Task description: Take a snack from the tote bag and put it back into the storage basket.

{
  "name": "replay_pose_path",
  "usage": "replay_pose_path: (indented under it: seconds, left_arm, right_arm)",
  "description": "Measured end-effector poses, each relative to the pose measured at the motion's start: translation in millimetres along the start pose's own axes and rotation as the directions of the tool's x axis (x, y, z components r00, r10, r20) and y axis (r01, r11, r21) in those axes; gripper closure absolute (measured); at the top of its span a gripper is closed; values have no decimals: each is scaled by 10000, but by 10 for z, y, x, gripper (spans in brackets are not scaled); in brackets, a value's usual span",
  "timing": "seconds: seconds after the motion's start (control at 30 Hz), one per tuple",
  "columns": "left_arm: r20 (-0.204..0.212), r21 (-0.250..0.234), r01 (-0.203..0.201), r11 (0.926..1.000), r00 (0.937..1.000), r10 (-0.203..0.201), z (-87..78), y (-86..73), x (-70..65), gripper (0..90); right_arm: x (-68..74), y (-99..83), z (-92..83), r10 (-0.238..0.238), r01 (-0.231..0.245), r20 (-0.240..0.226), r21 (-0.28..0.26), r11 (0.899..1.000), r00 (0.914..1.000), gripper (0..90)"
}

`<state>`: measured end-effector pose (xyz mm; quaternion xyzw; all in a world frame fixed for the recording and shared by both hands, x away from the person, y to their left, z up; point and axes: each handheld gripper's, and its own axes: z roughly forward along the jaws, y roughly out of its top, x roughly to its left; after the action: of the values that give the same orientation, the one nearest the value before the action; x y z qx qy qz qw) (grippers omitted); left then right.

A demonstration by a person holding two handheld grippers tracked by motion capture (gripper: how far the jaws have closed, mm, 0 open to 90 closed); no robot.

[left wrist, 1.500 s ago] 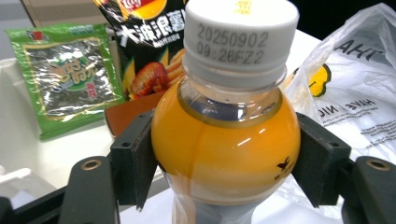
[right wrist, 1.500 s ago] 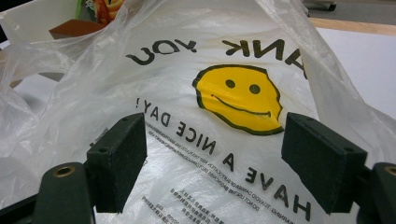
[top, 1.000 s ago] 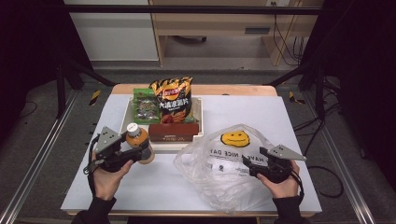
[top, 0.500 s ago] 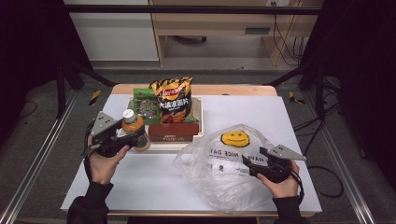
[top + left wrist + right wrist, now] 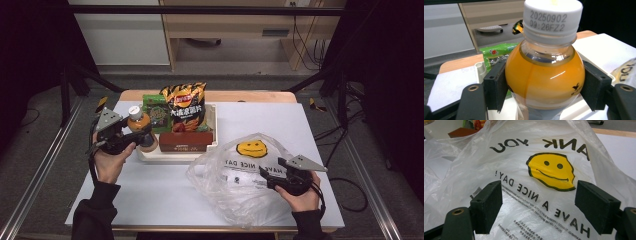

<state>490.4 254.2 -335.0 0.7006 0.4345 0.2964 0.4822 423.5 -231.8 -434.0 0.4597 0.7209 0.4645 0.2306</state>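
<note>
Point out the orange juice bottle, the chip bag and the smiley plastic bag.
orange juice bottle point(image 5: 544, 75): left gripper view, on the orange-filled shoulder below the cap.
chip bag point(image 5: 184, 102): high view, on the printed front, upper half.
smiley plastic bag point(image 5: 551, 171): right gripper view, on the yellow smiley face.

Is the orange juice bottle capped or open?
Capped: the clear plastic bottle of orange juice carries its white screw cap, seated on the neck.

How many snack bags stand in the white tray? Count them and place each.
2: a green snack bag at the back left of the white tray, and an orange chip bag beside it. Others may be hidden.
</note>
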Motion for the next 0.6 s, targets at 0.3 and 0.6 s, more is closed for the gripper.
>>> replay_pose_path:
  seconds: [0.3,0.6]
  left_arm:
    - [-90,-62,-38,10000,10000,37,114,45,122,310]
    - [-103,108,-105,9999,9999,106,259,21,195,310]
  right_arm:
    - [-6,-2,7,-36,36,3,32,10000,10000,221]
    - [-11,-2,6,-26,26,0,-2,10000,10000,222]
